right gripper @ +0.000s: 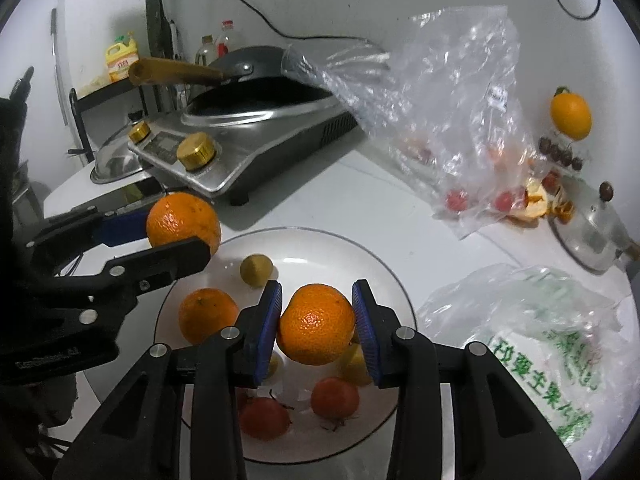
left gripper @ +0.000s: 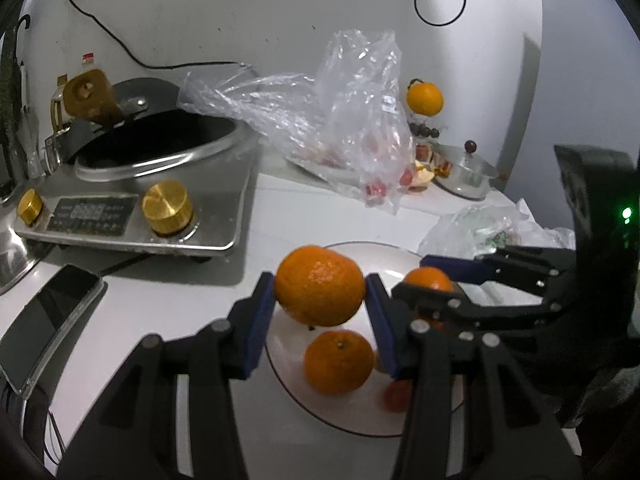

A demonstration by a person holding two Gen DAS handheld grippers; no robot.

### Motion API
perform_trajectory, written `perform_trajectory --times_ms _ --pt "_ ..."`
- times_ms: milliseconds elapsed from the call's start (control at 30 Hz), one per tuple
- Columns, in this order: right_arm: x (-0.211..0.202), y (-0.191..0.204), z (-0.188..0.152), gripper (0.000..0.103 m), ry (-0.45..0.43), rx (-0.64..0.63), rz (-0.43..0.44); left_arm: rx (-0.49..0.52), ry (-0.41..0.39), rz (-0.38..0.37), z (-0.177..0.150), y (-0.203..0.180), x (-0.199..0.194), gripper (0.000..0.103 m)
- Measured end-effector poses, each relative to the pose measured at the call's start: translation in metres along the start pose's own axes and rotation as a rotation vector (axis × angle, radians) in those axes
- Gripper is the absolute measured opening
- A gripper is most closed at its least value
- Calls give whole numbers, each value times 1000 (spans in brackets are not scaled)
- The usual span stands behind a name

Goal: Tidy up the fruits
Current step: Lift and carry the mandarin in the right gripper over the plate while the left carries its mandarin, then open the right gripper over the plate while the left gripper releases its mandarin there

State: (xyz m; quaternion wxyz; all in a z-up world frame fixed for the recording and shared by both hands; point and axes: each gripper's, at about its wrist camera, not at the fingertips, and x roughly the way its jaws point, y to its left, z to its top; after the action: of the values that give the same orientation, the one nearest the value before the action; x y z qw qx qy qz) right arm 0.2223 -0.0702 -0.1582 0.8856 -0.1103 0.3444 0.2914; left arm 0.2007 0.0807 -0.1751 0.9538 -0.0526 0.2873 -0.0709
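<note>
I have a round orange mandarin [left gripper: 320,285] pinched between the blue-padded fingers [left gripper: 259,322] of my left gripper [left gripper: 320,320], held up off the round white plate with a thin dark rim [left gripper: 352,252]. In the left wrist view another orange mandarin [left gripper: 338,361] lies on the plate right under the held one, at about six o'clock from it.

My right gripper [right gripper: 316,322] also has its blue fingers [right gripper: 267,328] pressed onto a mandarin of its own [right gripper: 317,324] — held over the plate's middle. From the right wrist view the left gripper [right gripper: 176,232] comes in from nine o'clock, its fruit [right gripper: 182,220] hanging over the plate's rim [right gripper: 404,300] at ten o'clock.

On the plate I see the resting mandarin [right gripper: 206,314] at nine o'clock, a small yellow-green fruit [right gripper: 256,269] towards eleven o'clock, and two red tomato-like fruits [right gripper: 265,416] near six o'clock, partly hidden by my fingers.

Beyond the plate, at twelve o'clock on the white table [right gripper: 360,200], stands a steel induction cooker with brass knobs [right gripper: 224,152] carrying a dark wok [right gripper: 256,80]. A crumpled clear plastic bag [right gripper: 460,120] with small red fruits in it lies at one o'clock, a white bag with green print [right gripper: 540,340] lies at three o'clock, just beside the plate. A large orange [right gripper: 570,116] sits far off at two o'clock.
</note>
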Motion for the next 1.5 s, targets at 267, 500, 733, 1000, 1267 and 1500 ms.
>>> perform_trajectory --times_ms 267,500,733,1000,1267,1500 --pt "16 -2 -6 39 38 14 14 2 14 -7 -1 -1 8 47" --pt "16 -7 -8 39 44 22 4 3 23 -8 0 -6 13 47" --pt "6 -13 -7 53 6 32 3 11 44 -3 0 -13 22 47" --pt "-8 -28 -5 53 -30 50 -17 30 69 -15 1 -25 33 47" --pt "-16 -44 -9 53 -34 72 -42 26 103 -15 2 -32 46 47" --pt "-19 -49 -10 53 -40 77 -48 31 89 -11 6 -36 44 48"
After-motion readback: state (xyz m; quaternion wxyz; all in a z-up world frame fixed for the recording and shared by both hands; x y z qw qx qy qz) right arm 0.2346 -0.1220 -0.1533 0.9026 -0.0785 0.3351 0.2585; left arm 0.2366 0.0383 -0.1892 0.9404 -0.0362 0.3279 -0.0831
